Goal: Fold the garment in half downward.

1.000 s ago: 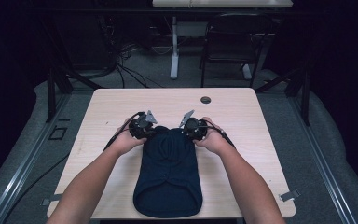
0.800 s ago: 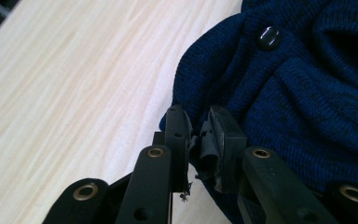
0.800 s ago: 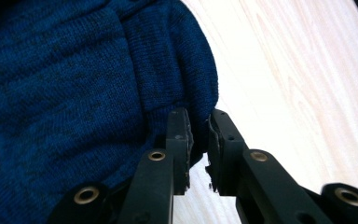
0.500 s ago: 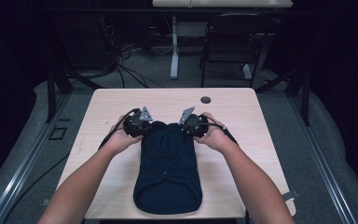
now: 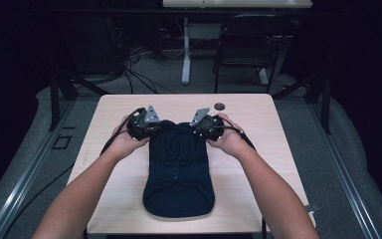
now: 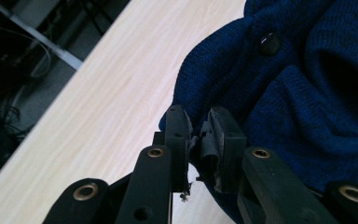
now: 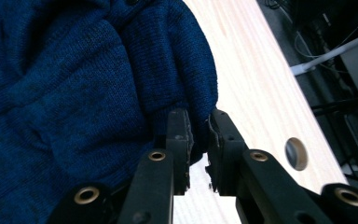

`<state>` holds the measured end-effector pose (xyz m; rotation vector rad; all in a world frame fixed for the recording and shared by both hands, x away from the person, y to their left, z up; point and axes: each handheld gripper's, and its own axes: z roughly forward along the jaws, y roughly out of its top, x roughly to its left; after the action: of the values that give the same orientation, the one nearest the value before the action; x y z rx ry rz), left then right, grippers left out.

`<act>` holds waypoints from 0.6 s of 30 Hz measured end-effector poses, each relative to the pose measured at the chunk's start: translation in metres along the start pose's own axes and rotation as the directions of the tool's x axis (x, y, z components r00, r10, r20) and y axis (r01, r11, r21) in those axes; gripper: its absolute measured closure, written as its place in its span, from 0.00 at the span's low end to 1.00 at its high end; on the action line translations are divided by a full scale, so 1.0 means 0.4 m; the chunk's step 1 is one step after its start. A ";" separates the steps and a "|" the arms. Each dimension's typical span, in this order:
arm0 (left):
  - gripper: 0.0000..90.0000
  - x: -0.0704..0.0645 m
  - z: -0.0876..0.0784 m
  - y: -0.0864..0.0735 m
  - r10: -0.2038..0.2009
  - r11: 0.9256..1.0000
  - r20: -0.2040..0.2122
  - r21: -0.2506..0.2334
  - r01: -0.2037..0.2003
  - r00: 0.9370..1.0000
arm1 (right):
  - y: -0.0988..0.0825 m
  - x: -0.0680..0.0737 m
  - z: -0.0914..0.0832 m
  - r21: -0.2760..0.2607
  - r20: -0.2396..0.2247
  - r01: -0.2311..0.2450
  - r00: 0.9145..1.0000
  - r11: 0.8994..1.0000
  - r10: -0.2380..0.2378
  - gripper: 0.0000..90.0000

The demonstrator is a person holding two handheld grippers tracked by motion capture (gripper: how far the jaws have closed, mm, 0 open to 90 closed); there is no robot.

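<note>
High view: your left gripper (image 5: 151, 128) and right gripper (image 5: 199, 128) sit at the two far corners of the dark blue knit sweater (image 5: 179, 172). The garment lies folded lengthwise down the middle of the light wooden table (image 5: 114, 169), its rounded near end close to your edge of the tabletop. Your left hand (image 5: 124, 142) and right hand (image 5: 229, 140) flank the far end of the knit, forearms coming in from below. A small dark round disc (image 5: 220, 105) lies on the table beyond your right gripper, apart from the sweater. A cable (image 5: 110, 142) trails from the left gripper over your wrist.

Left gripper view: your jaws stand pinched together on a fold of the sweater (image 6: 289, 88) edge; knit shows bunched between the pads (image 6: 216, 135). A black button (image 6: 269, 43) sits on the fabric just beyond. Bare table (image 6: 107, 107) runs off to the left of the frame.

Right gripper view: your jaws are clamped on the sweater (image 7: 74, 79) at its edge, fabric drawn in between the pads (image 7: 179, 133). The table (image 7: 251, 88) shows beside the garment, with a round grey hole (image 7: 296, 153) near its edge.
</note>
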<state>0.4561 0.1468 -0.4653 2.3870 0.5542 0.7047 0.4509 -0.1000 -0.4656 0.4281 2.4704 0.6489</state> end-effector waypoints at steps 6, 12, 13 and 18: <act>0.88 0.025 -0.030 0.027 0.006 1.000 -0.026 -0.022 -0.006 1.000 | 0.021 -0.025 -0.033 -0.022 0.029 -0.001 1.000 1.000 0.001 0.88; 0.88 0.035 -0.056 0.065 0.020 0.998 -0.107 -0.052 -0.026 0.994 | 0.047 -0.050 -0.061 -0.053 0.089 0.000 0.996 0.999 0.005 0.88; 0.87 0.036 -0.060 0.069 0.015 0.998 -0.117 -0.062 -0.023 0.993 | 0.050 -0.053 -0.066 -0.052 0.107 0.010 0.994 0.999 -0.004 0.88; 0.87 0.043 -0.086 0.081 -0.020 0.992 -0.185 -0.126 -0.004 0.983 | 0.063 -0.059 -0.097 -0.122 0.172 0.004 0.985 0.992 0.017 0.88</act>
<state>0.4561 0.1461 -0.4152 2.2147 0.5776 0.9376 0.4516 -0.1029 -0.4136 0.4263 2.2532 0.7299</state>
